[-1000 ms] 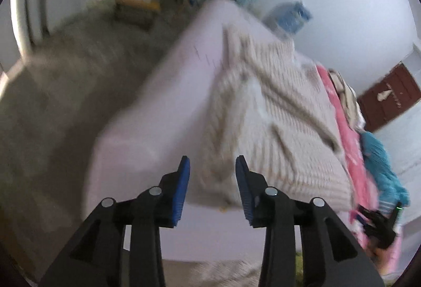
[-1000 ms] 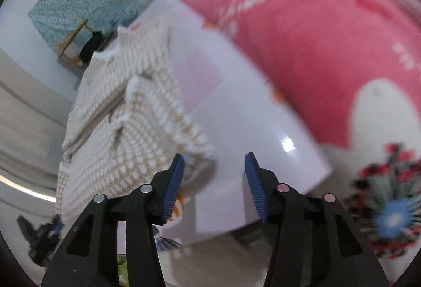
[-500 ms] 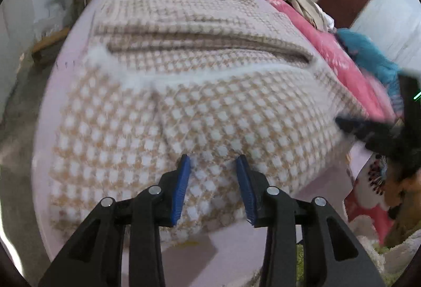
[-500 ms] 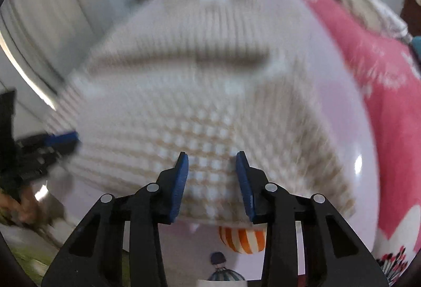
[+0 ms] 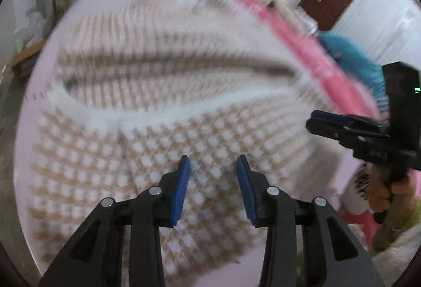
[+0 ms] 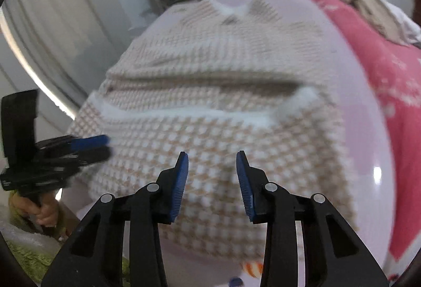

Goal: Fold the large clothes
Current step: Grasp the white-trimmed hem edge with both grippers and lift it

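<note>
The beige-and-white checked knit garment (image 6: 210,108) lies collar-away, its near hem just under the empty, part-open left gripper (image 5: 212,164) and right gripper (image 6: 212,160), side by side

Both views are taken from wrist-mounted fisheye cameras aimed steeply downward along the tool fingers, close above the near edge of the checked garment (image 5: 158,155) spread on the bed (image 5: 34,129). The left tool (image 5: 211,168) is seen from behind at the bottom of its own view; the right tool (image 5: 315,120) enters that view from the right edge. In the right view the left tool (image 6: 105,145) appears at the left edge. The garment, bed, pink blanket (image 6: 381,63) and far wall are shared by both views.
</note>
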Demonstrator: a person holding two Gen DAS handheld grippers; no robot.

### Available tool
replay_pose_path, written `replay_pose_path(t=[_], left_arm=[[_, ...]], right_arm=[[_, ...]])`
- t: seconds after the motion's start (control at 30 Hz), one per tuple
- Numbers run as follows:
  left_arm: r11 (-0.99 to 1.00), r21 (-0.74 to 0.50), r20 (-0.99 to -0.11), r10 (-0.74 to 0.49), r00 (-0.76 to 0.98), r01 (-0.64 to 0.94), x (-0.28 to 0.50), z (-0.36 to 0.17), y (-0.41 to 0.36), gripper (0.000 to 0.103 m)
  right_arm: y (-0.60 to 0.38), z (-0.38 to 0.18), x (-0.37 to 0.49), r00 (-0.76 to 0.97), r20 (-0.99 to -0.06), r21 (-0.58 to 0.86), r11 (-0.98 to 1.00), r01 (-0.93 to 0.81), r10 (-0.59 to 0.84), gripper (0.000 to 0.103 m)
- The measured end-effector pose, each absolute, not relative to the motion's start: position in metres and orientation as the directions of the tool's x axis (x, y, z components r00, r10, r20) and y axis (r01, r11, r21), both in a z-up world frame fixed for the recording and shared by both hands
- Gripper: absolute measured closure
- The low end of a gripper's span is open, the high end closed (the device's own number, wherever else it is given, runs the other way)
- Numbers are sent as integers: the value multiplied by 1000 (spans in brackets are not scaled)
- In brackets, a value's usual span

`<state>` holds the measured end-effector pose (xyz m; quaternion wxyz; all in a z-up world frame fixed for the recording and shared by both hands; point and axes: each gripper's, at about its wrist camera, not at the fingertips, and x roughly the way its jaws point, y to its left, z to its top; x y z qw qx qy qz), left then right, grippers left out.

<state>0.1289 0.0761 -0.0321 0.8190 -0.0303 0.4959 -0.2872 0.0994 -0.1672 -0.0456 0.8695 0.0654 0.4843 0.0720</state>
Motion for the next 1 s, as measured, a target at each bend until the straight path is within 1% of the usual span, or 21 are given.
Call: replay_pose_path(t=[0.03,0.07,0.2,0.23,0.3,0.37,0.4,0.5,0.6,0.7,0.77,0.83,0.9,0.93,0.97,1.0], left_arm=[[830,-348,-782,-513,354,436,129,-33,78,65],[830,-349,-782,-514,353,435,129,-33,78,65],[845,-298,-784,-482,392,443,124,-19,83,66],[852,-276,-777,-470,419,445,123,-14,87,66],[878,-229,-755,-432,493,419,126,0,102,66],[923,-153,-752,-340,565,352,134,8,116,64],[948,-101,-755,-271,596,303,141,9,126,63],[981,-2,-783,-123,609,195,164,1,146,63],[983,20,-805,-93,586,184,178,-7,152,63],[979,-46,-817,-152,556,199,185,-14,158,63],[979,-54,-819,-156,552,196,186,-17,158,67],[978,-49,-821,-155,550,203,186,-20,158,77],[979,-32,-822,-142,552,204,184,-22,157,83],[978,-22,-819,-136,557,206,182,-22,156,87],[977,-15,-815,-134,564,211,180,-21,155,88],[976,-5,-807,-132,575,217,177,-18,154,90]], right_arm=[[-165,-56,102,506,-844,173,983,-54,176,69],[-166,-56,101,518,-835,185,981,-52,185,68],[-172,-47,103,499,-844,200,979,-48,197,68],[-176,-41,105,510,-838,200,979,-41,193,66],[-189,-29,105,559,-817,161,987,-10,139,56],[-206,-23,106,595,-802,106,994,42,60,53],[-216,-21,107,606,-795,77,994,80,13,53],[-241,-23,116,608,-792,43,986,159,-63,53],[-254,-29,124,603,-793,27,984,176,-86,53],[-250,-41,139,591,-804,41,986,164,-65,53],[-248,-46,148,581,-812,46,986,159,-56,53],[-251,-46,145,579,-814,48,987,154,-50,55],[-253,-49,147,575,-817,49,988,148,-46,62],[-253,-50,147,573,-819,47,988,147,-46,63],[-252,-50,147,573,-818,45,989,141,-44,67],[-250,-48,145,576,-816,37,990,138,-50,68]])
